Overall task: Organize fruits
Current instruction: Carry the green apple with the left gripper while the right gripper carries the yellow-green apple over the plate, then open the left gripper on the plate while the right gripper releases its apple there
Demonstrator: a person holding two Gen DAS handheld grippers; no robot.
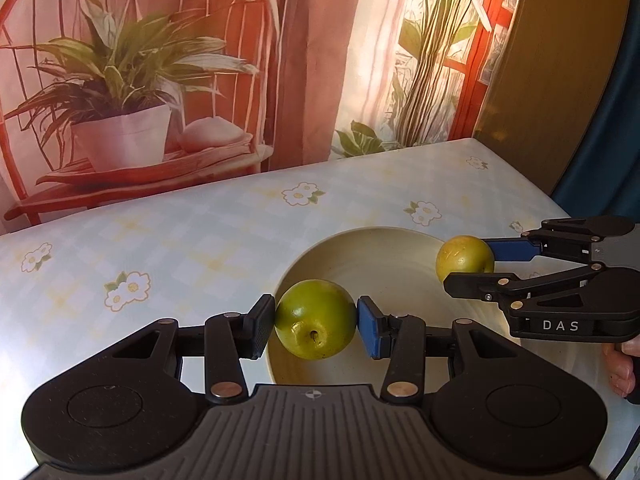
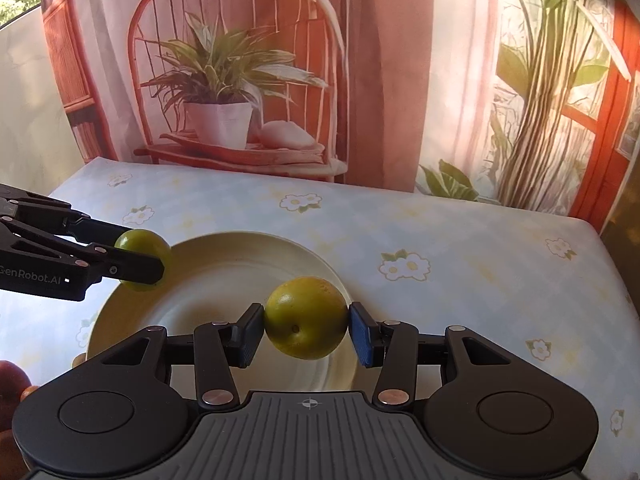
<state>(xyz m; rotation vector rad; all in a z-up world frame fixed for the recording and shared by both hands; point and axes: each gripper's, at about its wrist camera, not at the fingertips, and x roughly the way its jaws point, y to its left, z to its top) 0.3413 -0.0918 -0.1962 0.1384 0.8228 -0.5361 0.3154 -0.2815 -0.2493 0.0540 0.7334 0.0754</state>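
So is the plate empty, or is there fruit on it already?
Empty, as far as shown. The plate has bare cream surface; both green fruits are in the air above it, one in the left gripper, one in the right gripper.

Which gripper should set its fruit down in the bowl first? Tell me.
Right, probably. The right gripper holds its yellow-green fruit over the bowl, well inside the rim. The left gripper holds its green fruit at the near-left rim.
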